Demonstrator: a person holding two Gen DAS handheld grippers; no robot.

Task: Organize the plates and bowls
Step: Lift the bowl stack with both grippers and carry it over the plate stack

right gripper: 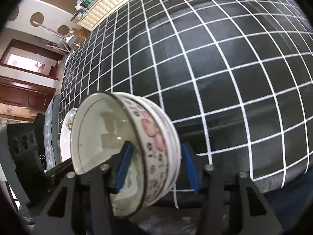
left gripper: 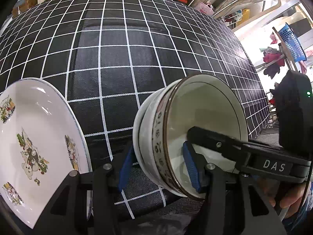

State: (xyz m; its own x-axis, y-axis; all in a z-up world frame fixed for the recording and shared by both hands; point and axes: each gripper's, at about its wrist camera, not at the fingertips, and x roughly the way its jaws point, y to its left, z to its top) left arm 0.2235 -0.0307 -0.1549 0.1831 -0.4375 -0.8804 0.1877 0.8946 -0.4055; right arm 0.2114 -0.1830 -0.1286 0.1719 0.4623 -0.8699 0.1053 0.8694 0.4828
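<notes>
**Mia:** Left wrist view shows the stacked bowls [left gripper: 205,117] on the checked tablecloth [left gripper: 117,58], near the front edge of the table. The plate [left gripper: 39,127] lies to their left, near but not touching.

**Ben:** What is the left gripper [left gripper: 158,150] doing?

**Mia:** Its jaws are about half open. They sit over the bowls' wall on the plate side. One blue pad is outside the bowls and one is inside.

**Ben:** And the right gripper [right gripper: 156,147]?

**Mia:** It does the same on the other side. One pad is inside the top bowl and one is outside, with the wall between them.

**Ben:** Are they squeezing the wall?

**Mia:** The lens bends the picture so much that it is hard to tell if the pads press or only sit close, for both grippers.

**Ben:** What could go wrong?

**Mia:** The bowls are smooth and round. If the pads hold only the thin rim, the stack could slip and drop. If only the top bowl is pinched, the bottom one could fall away. If the two hands pull different ways, the bowls could tip. They could also bump the plate and chip it, or slide off the table's edge.
</notes>
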